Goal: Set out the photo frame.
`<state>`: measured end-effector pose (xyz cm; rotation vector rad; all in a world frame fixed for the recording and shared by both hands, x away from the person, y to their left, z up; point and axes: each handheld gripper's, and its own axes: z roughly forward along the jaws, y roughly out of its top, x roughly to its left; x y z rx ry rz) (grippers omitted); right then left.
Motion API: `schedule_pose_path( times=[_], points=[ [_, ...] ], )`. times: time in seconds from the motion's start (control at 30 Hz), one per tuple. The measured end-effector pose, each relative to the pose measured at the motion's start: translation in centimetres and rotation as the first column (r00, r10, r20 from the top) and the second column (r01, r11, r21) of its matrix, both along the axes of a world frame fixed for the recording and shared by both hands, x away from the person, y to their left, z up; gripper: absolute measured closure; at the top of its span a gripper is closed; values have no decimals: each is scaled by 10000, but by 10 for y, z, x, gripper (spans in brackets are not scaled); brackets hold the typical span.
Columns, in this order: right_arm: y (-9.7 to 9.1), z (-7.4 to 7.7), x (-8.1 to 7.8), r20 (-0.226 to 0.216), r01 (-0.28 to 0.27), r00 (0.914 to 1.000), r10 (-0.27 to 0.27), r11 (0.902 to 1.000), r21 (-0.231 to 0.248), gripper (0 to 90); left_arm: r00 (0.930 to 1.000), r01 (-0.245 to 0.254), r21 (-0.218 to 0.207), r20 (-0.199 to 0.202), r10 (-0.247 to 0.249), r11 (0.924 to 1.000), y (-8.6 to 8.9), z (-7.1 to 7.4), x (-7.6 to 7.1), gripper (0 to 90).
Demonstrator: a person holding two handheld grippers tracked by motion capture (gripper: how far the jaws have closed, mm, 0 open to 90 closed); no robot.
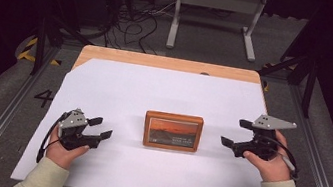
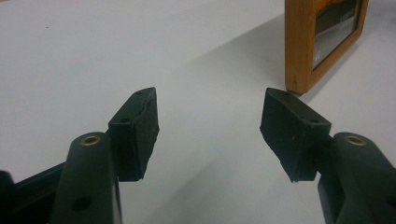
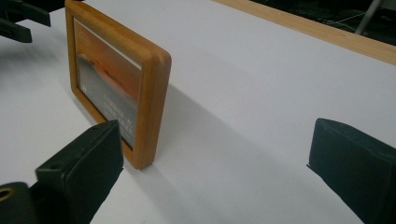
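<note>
A: What is standing at the middle of the tabletop [image 1: 110,55]?

B: A wooden picture frame [image 1: 172,131] is standing upright on the white sheet [image 1: 120,86] that is covering most of the tabletop. It is sitting about midway between the left and right edges, somewhat nearer the front edge, and its picture of an orange sky is facing the person.

A: Where is the left gripper [image 1: 99,129] lying?

B: It is resting low over the sheet toward the front left corner, held in the person's left hand [image 1: 64,151], and is pointing toward the frame. Its jaws are standing wide apart with only white sheet between them. In the left gripper view the frame's near corner [image 2: 299,46] is showing beyond the right-hand pad [image 2: 292,133], apart from it.

A: And the right gripper [image 1: 236,133]?

B: It is hovering near the right edge in the right hand [image 1: 272,166], facing the frame's right end. Its jaws are also spread wide, gripping nothing. In the right gripper view the frame's edge [image 3: 152,102] is standing just beyond the left-hand pad [image 3: 88,172], while the other pad [image 3: 355,168] is sitting well off to the side over bare sheet.

A: Is either gripper touching the frame?

B: In the high view both are lying clear of it, one on each side.
</note>
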<state>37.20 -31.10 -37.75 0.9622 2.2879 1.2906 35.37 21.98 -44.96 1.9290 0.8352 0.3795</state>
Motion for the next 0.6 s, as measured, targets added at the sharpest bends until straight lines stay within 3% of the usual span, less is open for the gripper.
schedule_pose_path(
  times=[0.1, 0.4, 0.5, 0.6],
  points=[
    [-3, -15, -5, -40, 49, 10000, -48, 9995, 318, 33, 10000, 52, 31, -10, -52, 10000, -1, 0, 0, 370],
    [-4, -53, -7, -193, 60, 9998, -51, 9988, 487, 31, 9999, 137, 99, -44, -136, 9999, -5, 0, -2, 370],
    [-4, -63, -6, -40, 113, 9999, -110, 9976, 682, 31, 9999, 131, -4, -79, -131, 9999, -3, 0, -2, 369],
    [-5, -70, -5, -58, 47, 10000, -44, 9987, 515, 36, 9998, 181, -6, -105, -181, 9998, -3, 0, -3, 369]
  ],
)
